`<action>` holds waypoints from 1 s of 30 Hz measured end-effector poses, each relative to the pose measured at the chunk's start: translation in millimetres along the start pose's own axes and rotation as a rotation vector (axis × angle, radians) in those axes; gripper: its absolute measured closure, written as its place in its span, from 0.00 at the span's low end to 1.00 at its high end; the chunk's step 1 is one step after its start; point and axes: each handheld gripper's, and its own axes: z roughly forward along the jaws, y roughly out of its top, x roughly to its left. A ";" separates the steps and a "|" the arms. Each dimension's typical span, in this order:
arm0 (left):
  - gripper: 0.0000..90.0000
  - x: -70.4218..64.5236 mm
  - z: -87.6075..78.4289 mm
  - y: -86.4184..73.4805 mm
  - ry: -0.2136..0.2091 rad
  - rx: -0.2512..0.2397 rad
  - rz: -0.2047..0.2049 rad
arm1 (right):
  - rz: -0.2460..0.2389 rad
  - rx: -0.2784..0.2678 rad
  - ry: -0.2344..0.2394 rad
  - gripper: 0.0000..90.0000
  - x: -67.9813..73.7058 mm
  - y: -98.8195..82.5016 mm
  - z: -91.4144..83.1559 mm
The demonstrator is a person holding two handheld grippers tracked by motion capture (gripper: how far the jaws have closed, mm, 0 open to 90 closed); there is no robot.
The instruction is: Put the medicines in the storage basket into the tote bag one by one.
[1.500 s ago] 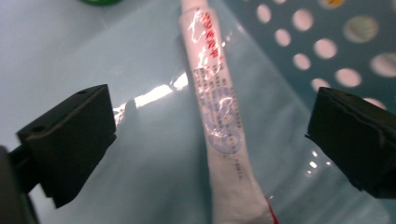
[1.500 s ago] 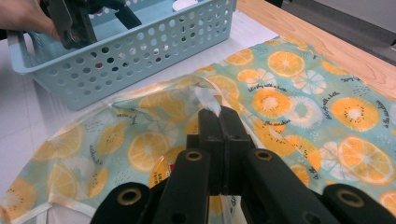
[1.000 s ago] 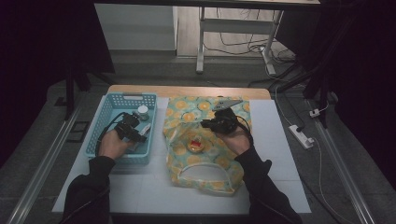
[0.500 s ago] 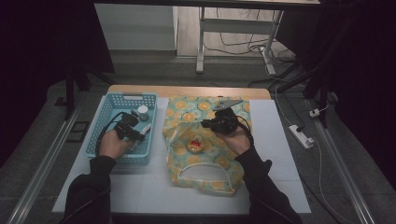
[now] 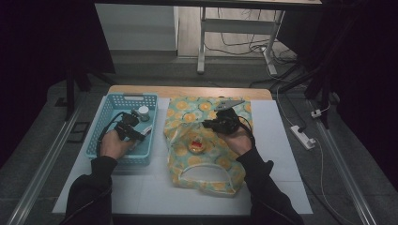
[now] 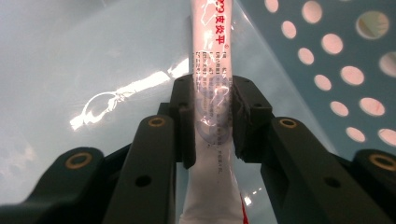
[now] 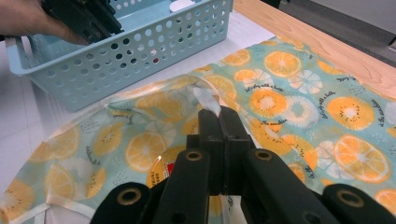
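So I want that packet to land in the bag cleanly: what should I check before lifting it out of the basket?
1. Left gripper shut on the white printed tube-shaped packet: ok.
2. Packet centred between the pads: ok.
3. Right gripper pinching the orange-print fabric bag's edge: ok.
4. Bag mouth held open: cannot tell.
5. Light blue perforated plastic basket beside the bag: ok.
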 end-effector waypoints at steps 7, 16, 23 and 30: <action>0.80 0.6 -8.0 0.9 -0.011 -0.041 -0.011 | 0.001 -0.002 0.002 1.00 -0.5 0.1 -0.3; 0.80 4.3 -22.2 -0.1 -0.025 -0.100 -0.001 | 0.000 -0.004 -0.001 1.00 -0.2 0.3 -0.7; 0.80 9.9 -38.4 -5.5 -0.047 -0.162 -0.001 | 0.003 -0.004 0.001 1.00 -1.2 0.0 -1.0; 0.80 6.0 -52.0 -9.9 -0.043 -0.213 0.022 | 0.005 -0.001 -0.001 1.00 -1.1 -0.2 -0.5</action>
